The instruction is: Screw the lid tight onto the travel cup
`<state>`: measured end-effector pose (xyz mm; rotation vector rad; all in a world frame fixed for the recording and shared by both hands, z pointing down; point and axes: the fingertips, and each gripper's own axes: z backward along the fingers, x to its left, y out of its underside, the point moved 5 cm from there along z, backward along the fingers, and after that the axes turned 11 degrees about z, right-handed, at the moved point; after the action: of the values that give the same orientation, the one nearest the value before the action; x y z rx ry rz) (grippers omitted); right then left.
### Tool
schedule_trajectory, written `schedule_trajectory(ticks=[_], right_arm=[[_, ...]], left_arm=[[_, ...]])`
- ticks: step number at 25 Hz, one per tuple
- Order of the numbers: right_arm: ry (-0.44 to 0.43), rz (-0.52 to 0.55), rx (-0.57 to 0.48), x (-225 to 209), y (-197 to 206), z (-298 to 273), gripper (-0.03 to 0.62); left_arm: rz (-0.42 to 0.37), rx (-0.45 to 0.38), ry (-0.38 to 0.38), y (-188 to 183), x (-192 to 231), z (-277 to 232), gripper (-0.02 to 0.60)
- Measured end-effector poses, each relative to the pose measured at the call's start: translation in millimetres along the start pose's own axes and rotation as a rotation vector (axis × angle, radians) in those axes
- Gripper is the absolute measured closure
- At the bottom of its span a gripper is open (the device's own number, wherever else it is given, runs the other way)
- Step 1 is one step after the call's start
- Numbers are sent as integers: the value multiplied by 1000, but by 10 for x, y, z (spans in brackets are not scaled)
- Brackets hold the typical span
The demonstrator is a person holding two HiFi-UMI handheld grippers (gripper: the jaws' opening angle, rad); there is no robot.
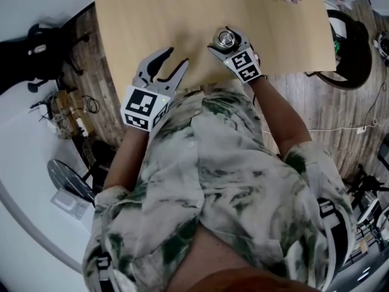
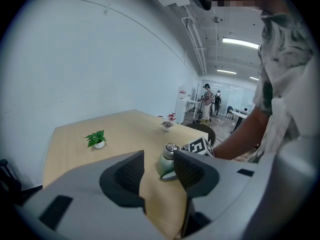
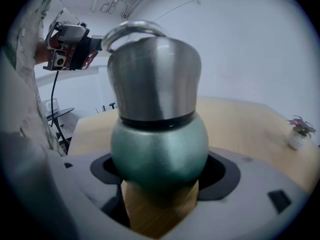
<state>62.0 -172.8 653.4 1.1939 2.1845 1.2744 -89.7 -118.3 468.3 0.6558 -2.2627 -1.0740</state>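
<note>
Travel cup (image 3: 159, 149) sits upright on the desk (image 1: 158, 23), right gripper (image 1: 227, 41) clamped round its green body. Left gripper (image 2: 159, 178) has its jaws apart, holding nothing.

Head view steeply down, gripper views low across the table (image 2: 120, 129), all sharing the travel cup (image 3: 159, 149), right one nearest

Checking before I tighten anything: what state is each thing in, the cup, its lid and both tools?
Green bulbous metal travel cup: upright on tan wooden table.
Steel lid with ring handle: seated on cup; tightness unclear.
Right tool: shut on the cup.
Left tool: open, empty.
</note>
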Motion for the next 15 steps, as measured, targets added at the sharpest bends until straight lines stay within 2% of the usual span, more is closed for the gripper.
schedule_trajectory(ticks=[7,15], right_arm=[[0,6,5,-8,0,37,198],[-40,33,37,-23,-16,55,197]], left_arm=[[-12,-16,-6,-136,-104,-59,402],[-17,-30,-21,-194,-137,-51,402]])
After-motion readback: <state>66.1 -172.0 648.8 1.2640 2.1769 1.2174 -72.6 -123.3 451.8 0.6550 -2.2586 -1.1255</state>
